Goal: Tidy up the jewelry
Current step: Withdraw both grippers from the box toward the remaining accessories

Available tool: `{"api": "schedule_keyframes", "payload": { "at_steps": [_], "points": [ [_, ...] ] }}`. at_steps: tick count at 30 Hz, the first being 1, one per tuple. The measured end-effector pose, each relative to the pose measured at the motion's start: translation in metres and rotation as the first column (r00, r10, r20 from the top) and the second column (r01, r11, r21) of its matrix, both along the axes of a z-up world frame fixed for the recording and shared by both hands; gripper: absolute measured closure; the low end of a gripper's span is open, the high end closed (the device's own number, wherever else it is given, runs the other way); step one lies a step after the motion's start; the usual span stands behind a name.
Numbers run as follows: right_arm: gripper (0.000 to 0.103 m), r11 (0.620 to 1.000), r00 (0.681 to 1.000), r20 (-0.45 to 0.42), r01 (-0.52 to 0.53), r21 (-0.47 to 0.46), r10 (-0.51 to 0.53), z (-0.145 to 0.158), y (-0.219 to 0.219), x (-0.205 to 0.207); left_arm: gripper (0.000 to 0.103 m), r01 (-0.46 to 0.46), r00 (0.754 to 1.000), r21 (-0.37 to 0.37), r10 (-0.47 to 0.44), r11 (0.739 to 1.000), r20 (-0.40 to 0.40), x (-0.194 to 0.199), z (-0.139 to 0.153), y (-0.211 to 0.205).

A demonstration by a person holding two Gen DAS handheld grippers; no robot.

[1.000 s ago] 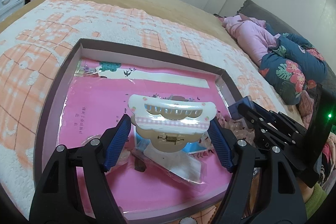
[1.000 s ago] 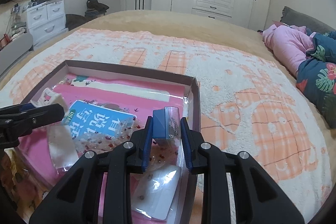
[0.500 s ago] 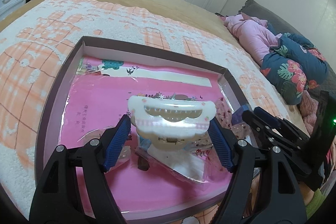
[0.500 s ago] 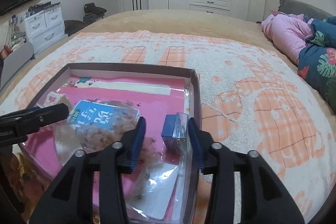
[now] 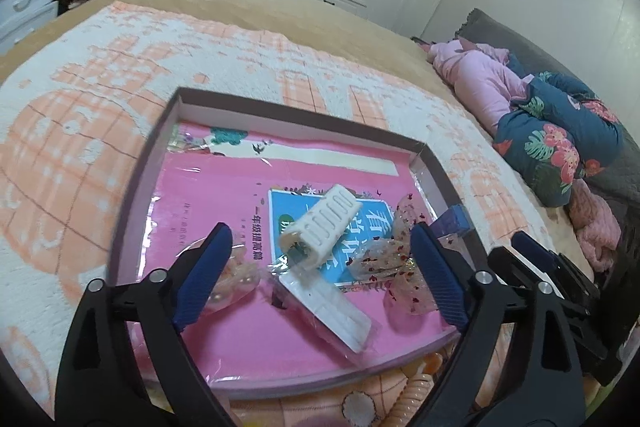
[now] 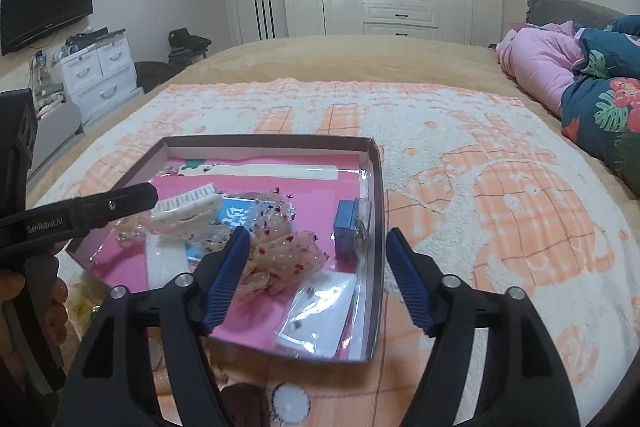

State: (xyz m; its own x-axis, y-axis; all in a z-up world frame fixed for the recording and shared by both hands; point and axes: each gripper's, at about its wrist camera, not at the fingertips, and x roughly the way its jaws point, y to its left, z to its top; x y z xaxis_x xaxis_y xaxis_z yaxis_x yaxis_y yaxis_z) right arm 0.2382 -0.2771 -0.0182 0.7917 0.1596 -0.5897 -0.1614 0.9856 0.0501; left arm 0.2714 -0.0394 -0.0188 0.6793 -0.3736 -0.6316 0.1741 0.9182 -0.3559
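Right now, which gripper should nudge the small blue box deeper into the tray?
Right. The right gripper is open, with the small blue box just ahead between its fingers, against the tray wall. The left gripper is open over the white hair claw, farther away.

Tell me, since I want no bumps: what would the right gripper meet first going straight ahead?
Probably the small blue box by the tray wall, between the open right gripper fingers' line; depth is unclear.
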Motion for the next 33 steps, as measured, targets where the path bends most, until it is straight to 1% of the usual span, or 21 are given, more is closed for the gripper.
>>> {"api": "schedule_keyframes", "payload": {
  "at_steps": [3, 4, 11, 22, 27, 33],
  "points": [
    [0.026, 1.000, 1.000, 0.027, 0.002, 0.000, -0.002, 0.007, -0.001, -0.011, 0.012, -0.019, 0.999, -0.008, 0.020, 1.000, 0.032, -0.011, 0.009, 0.006],
    [0.024, 1.000, 0.999, 0.037, 0.001, 0.009, -0.001, 0.010, -0.002, -0.017, 0.011, -0.030, 0.998, -0.018, 0.031, 0.999, 0.050, -0.016, 0.014, 0.010],
    [0.020, 0.999, 0.996, 0.092, 0.007, 0.035, -0.010, 0.029, -0.010, -0.044, 0.011, -0.073, 0.990, -0.050, 0.078, 0.996, 0.115, -0.046, 0.036, 0.032],
    [0.019, 0.998, 0.991, 0.130, -0.005, 0.055, -0.002, 0.046, -0.015, -0.085, 0.011, -0.077, 0.977, -0.034, 0.082, 0.996, 0.198, -0.098, 0.067, 0.036],
    [0.019, 0.998, 0.990, 0.138, -0.011, 0.060, 0.003, 0.050, -0.016, -0.100, 0.011, -0.076, 0.972, -0.022, 0.079, 0.997, 0.221, -0.116, 0.072, 0.033],
    [0.018, 0.999, 0.989, 0.148, -0.021, 0.045, 0.014, 0.051, -0.016, -0.120, 0.011, -0.079, 0.969, 0.006, 0.075, 0.997, 0.236, -0.137, 0.068, 0.028]
  ]
}}
